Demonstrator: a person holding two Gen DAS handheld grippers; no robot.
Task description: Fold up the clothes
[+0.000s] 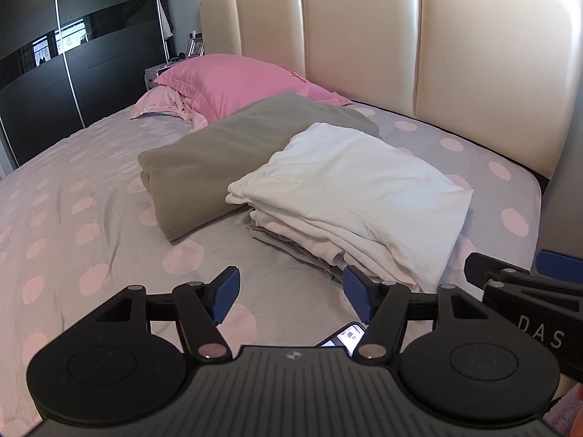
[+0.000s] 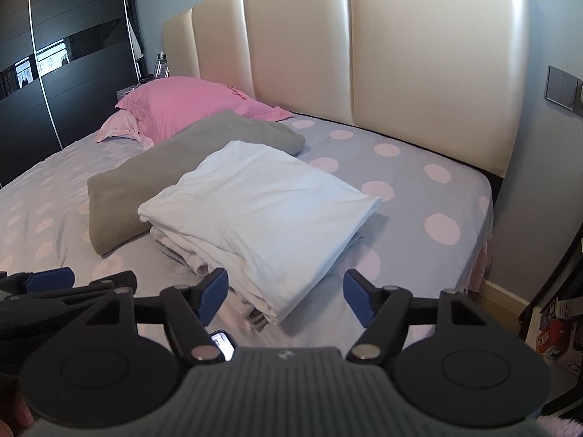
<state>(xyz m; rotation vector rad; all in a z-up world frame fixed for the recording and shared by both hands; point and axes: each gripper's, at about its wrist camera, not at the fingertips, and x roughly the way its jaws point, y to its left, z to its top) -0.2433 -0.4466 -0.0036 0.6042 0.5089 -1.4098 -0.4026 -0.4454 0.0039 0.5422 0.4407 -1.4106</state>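
A stack of folded white clothes [image 1: 349, 196] lies on the bed, with a folded grey-green blanket [image 1: 226, 149] against its left side. My left gripper [image 1: 291, 296] is open just before the stack's near edge, with nothing between its blue pads. The same white stack [image 2: 262, 207] fills the middle of the right wrist view, and my right gripper [image 2: 286, 296] is open wide in front of its near corner, holding nothing. The right gripper's fingers [image 1: 517, 280] show at the right edge of the left wrist view.
The bed has a grey sheet with pink dots [image 1: 94, 218] and a cream padded headboard [image 1: 364, 43]. Pink pillows [image 1: 233, 83] lie at the far left. A lit phone [image 1: 346, 338] rests on the sheet under the grippers. A dark wardrobe [image 1: 43, 73] stands left; the mattress edge [image 2: 488, 225] drops off right.
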